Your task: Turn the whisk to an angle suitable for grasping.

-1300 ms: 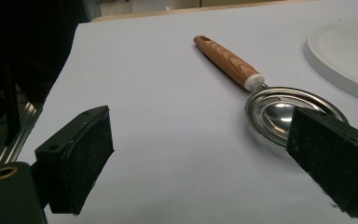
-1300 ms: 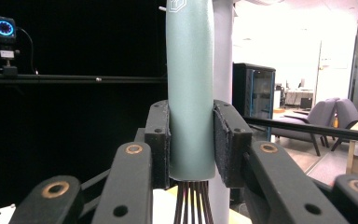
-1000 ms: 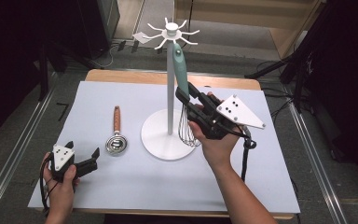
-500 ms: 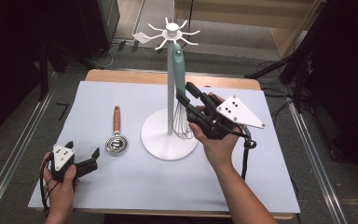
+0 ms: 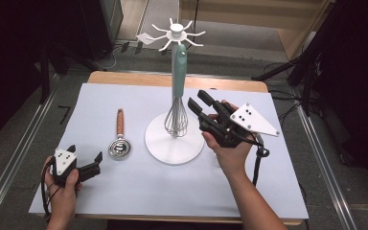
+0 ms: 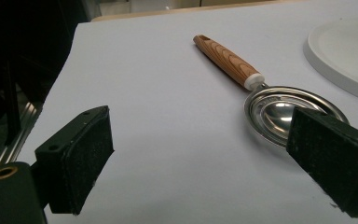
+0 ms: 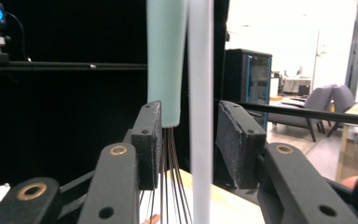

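Whisk [image 5: 177, 91], teal smooth handle over thin steel wires, hanging from white stand [image 5: 175, 143] on surface [image 5: 268, 191]. Right tongs [image 5: 200, 106] just beside it, having just been opening, pads clear. Left tongs [image 5: 88, 163] gaping wide, empty.

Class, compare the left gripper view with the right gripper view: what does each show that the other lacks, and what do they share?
Left gripper view alone: the wooden-handled strainer lying on the white mat, and an edge of the stand base.

Right gripper view alone: the whisk with its teal handle hanging beside the white stand pole, its wires passing between the jaws, and a bright room with chairs beyond.

Shared: each looks along two black padded jaws standing apart, the pads pressing on nothing.
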The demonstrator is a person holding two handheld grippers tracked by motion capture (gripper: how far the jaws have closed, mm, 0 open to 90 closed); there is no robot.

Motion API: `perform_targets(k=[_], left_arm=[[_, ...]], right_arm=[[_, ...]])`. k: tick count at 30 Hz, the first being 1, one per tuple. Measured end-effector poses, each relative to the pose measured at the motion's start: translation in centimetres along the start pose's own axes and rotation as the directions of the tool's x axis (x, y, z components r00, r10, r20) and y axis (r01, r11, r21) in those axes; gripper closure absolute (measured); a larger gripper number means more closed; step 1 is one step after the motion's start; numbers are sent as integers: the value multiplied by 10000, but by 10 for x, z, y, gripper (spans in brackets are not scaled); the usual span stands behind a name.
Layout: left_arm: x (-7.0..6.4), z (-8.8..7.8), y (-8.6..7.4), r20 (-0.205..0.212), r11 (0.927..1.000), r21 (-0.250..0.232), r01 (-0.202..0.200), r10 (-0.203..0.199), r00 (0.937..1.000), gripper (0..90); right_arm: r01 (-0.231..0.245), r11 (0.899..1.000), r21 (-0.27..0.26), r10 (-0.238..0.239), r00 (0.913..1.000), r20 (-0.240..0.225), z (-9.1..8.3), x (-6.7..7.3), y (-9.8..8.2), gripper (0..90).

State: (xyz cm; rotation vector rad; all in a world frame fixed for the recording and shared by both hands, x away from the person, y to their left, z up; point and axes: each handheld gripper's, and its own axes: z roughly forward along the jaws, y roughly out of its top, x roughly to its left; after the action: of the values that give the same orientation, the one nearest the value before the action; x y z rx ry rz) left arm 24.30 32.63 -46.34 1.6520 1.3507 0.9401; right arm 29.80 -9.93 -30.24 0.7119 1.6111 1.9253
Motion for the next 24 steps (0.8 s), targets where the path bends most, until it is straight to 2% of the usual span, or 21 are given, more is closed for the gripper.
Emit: perform_targets(k=[3, 4, 13, 14, 18, 24], left_arm=[[0, 0, 0, 6, 10000, -2, 4, -4, 10000, 77], [0, 0, 0, 6, 10000, 3, 8, -8, 10000, 77], [0, 0, 0, -17, 10000, 28, 7, -7, 10000, 77], [0, 0, 0, -18, 10000, 36, 1, -1, 10000, 77], [0, 0, 0, -15, 10000, 33, 9, -9, 10000, 77], [0, 0, 0, -16, 10000, 30, 11, -11, 10000, 77]], right_arm=[[-30, 10000, 60, 29, 9999, 163, -4, -3, -2, 573], [-61, 9999, 145, 56, 9994, 349, -7, -6, -5, 553], [-27, 9987, 514, -10, 9974, 717, -21, -17, -18, 499], [6, 9980, 636, -67, 9954, 959, -25, -19, -22, 481], [-118, 9963, 853, 4, 9912, 1325, -32, -27, -30, 472], [-256, 9945, 1016, 77, 9850, 1721, -44, -39, -40, 478]])
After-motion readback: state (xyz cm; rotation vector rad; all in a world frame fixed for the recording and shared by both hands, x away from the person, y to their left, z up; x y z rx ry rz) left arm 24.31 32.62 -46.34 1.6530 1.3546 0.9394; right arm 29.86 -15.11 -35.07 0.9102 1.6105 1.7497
